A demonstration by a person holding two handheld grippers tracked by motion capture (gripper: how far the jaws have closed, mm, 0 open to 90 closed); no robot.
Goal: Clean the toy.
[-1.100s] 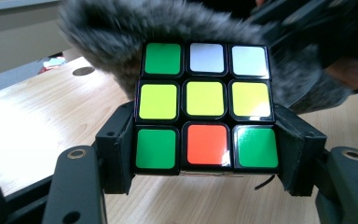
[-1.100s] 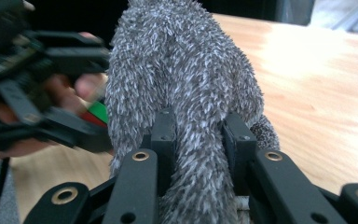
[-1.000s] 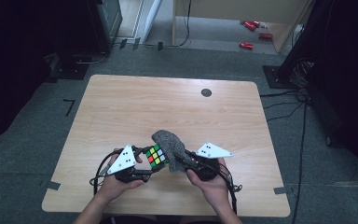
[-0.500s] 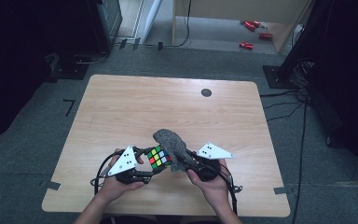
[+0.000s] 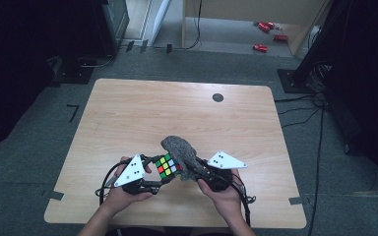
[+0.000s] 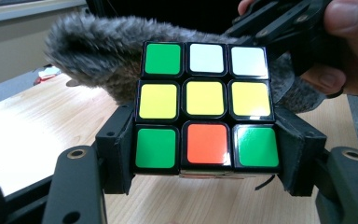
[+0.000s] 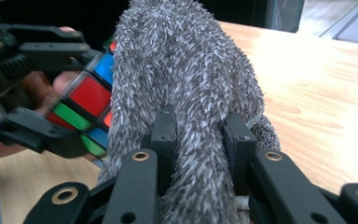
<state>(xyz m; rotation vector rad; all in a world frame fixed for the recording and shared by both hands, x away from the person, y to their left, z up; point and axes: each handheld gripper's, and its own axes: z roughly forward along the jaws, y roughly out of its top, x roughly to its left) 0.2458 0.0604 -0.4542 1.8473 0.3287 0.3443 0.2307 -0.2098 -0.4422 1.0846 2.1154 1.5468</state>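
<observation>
A Rubik's cube (image 5: pixel 168 165) (image 6: pixel 206 109) (image 7: pixel 86 107) is held just above the near middle of the wooden table (image 5: pixel 142 113). My left gripper (image 5: pixel 158 175) (image 6: pixel 205 149) is shut on the cube, its jaws pressing on the two sides of the bottom row. A grey fuzzy cloth (image 5: pixel 181 152) (image 7: pixel 186 88) (image 6: pixel 107 46) lies against the cube's right side and drapes past its top. My right gripper (image 5: pixel 193 171) (image 7: pixel 198 140) is shut on the cloth, which bunches between the two jaws.
Both hands (image 5: pixel 226 196) come in from the table's near edge. A small black disc (image 5: pixel 218 97) lies at the far right of the table. Red objects (image 5: pixel 261 47) lie on the floor beyond the table. Cables (image 5: pixel 300 110) run over the floor to the right.
The cloth and my right gripper have shifted slightly against the cube. The left gripper and the cube have stayed in place.
</observation>
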